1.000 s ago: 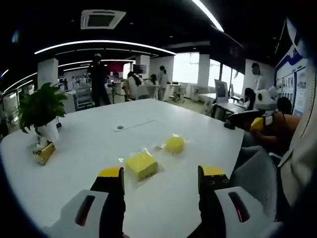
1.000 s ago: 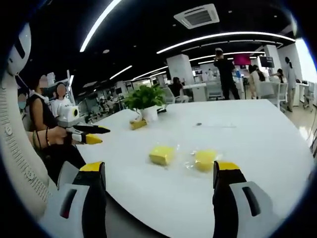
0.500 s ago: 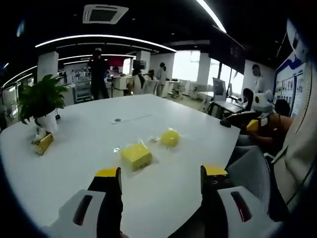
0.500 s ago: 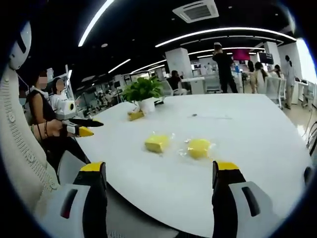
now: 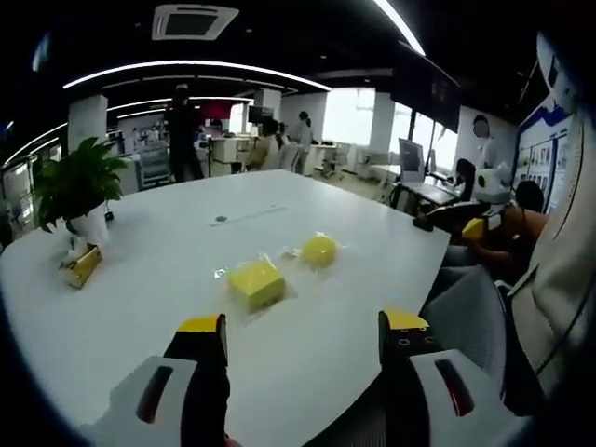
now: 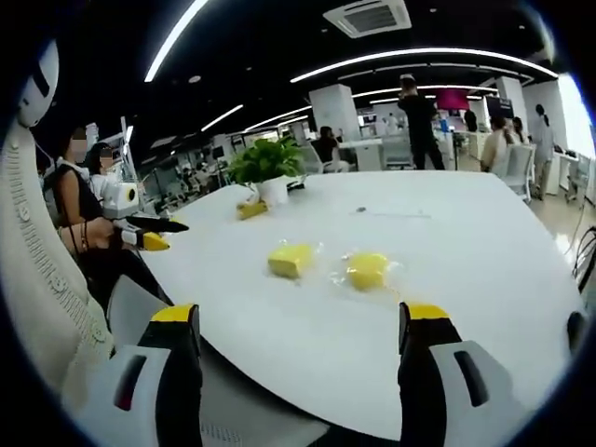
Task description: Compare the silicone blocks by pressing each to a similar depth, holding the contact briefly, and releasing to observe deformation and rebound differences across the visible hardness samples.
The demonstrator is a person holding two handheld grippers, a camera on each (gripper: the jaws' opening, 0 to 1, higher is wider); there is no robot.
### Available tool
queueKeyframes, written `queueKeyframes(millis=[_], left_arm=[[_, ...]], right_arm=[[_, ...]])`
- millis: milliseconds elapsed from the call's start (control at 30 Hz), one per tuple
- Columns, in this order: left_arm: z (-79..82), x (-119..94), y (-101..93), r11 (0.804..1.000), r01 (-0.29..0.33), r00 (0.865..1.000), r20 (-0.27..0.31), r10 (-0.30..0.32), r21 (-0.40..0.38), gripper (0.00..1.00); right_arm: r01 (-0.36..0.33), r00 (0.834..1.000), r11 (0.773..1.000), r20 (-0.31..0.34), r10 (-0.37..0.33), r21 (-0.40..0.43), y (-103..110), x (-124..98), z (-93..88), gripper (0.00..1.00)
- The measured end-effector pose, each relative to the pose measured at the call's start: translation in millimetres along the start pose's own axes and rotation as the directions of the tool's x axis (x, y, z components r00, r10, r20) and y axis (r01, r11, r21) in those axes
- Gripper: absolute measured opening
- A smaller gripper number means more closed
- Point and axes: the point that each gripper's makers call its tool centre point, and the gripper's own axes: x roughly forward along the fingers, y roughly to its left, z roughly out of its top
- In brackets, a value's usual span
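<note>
Left gripper [image 5: 303, 337]: jaws apart, holding nothing, near table edge.
Right gripper [image 6: 298, 326]: jaws spread, nothing held.
Square block [image 5: 256, 282]: yellow, clear-wrapped, mid-table.
Round block [image 5: 319, 250]: yellow, wrapped, just beside it.
Table [image 5: 168, 251]: smooth, white.
Potted plant [image 5: 76, 196]: far left.

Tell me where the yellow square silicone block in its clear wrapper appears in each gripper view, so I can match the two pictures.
Left gripper view: the yellow square silicone block lies on the white table, centre, left of the yellow round silicone block.
Right gripper view: the square block is centre-left, again left of the round block.
Shared landmark: the potted green plant on the table.
</note>
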Motion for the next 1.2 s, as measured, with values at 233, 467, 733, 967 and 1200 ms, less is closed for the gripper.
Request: queueKeyframes(millis=[233,467,733,967,1200], left_arm=[[-5.3,2.3,-3.5,1.0,0.016,1.0,-0.025,-0.015,0.013,0.66],[-6.2,4.2,-5.8,1.0,0.027,0.999,-0.034,-0.027,0.007,0.68],[8.4,9.8,-20.0,0.99,0.094,0.995,-0.018,-0.097,-0.109,0.66],[39.9,32.5,-24.0,0.951,0.149,0.988,-0.001,-0.155,-0.273,0.62],[84.2,68.7,-22.1,0.878,0.192,0.98,0.04,-0.194,-0.438,0.58]], right_arm=[[0.0,1.0,1.0,-0.006,0.0,0.002,1.1,0.1,-1.8,0.81],[-0.002,1.0,1.0,-0.007,0.002,0.002,-0.1,0.8,-1.0,0.81],[-0.005,1.0,1.0,-0.011,0.005,0.005,-1.4,0.1,-3.4,0.8],[0.003,1.0,1.0,0.011,-0.003,-0.006,-7.5,-4.7,4.5,0.8],[0.018,0.999,1.0,0.039,-0.018,-0.006,-17.3,-8.3,13.1,0.8]])
